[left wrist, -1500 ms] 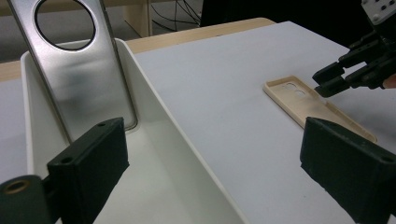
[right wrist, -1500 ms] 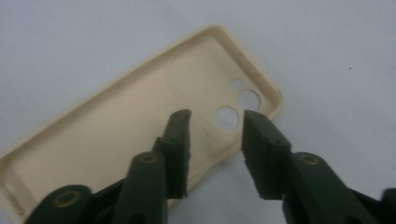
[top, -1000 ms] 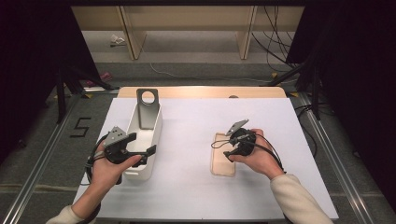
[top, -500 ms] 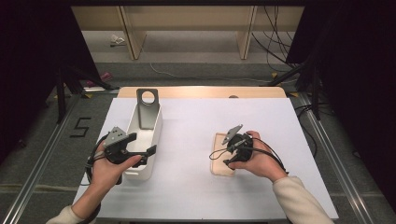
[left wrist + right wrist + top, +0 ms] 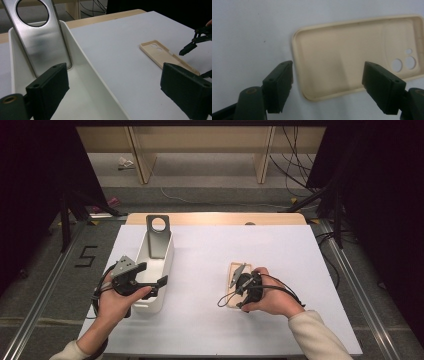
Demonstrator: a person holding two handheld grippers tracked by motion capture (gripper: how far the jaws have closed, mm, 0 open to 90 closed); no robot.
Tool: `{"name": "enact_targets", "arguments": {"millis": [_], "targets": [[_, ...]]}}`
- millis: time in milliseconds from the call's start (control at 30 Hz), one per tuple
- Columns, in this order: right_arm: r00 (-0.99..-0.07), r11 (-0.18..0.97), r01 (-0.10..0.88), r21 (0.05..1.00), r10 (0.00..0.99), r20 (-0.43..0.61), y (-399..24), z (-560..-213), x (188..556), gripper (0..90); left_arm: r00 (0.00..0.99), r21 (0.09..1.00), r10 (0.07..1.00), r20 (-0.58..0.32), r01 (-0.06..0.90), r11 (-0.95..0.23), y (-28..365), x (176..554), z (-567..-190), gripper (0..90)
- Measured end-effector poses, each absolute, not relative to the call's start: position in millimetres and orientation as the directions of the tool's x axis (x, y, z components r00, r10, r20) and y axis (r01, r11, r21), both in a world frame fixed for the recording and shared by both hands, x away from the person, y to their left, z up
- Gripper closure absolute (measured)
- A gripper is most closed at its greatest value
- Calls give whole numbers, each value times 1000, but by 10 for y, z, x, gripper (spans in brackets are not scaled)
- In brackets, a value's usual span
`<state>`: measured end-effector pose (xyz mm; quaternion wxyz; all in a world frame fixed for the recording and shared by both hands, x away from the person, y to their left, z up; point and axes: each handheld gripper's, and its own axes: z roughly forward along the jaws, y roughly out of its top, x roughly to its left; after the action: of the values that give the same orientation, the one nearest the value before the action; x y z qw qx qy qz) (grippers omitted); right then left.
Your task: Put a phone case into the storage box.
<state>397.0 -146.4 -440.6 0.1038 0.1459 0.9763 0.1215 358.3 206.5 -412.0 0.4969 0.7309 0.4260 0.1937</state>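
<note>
A beige phone case [image 5: 234, 266] lies hollow side up on the white table cover right of centre, its camera holes [image 5: 404, 62] at the far end. My right gripper [image 5: 236, 276] hovers open just above it, and in the right gripper view the jaws [image 5: 328, 87] straddle the case's [image 5: 352, 62] near end with nothing held. My left gripper [image 5: 150, 275] is open at the near end of a white bin [image 5: 167, 251]. One of its jaws [image 5: 117, 85] is inside the bin and the other outside its right wall [image 5: 85, 65]. The left gripper view also shows the case [image 5: 162, 53] and the right gripper [image 5: 192, 45].
A brushed metal plate [image 5: 158, 237] with a round hole leans upright against the far end of the bin, also seen close as the plate [image 5: 37, 32]. The table's wooden back edge [image 5: 215, 218] lies beyond. Cables and dark stands surround the table on the floor.
My right gripper has drawn back toward the person and tipped down over the phone case's near end. The left gripper and the bin have stayed put.
</note>
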Motion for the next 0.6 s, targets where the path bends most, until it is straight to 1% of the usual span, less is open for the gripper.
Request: {"name": "enact_targets", "arguments": {"millis": [367, 600], "targets": [[-958, 965, 192, 178, 223, -178, -1323, -4515, 3921, 298, 566, 891, 813, -140, 430, -146, 2056, 3584, -4123, 77], [-962, 975, 164, 150, 192, -192, -1282, -4551, 3924, 359, 566, 890, 813, -137, 430, -149, 2057, 3585, -4124, 77]]}}
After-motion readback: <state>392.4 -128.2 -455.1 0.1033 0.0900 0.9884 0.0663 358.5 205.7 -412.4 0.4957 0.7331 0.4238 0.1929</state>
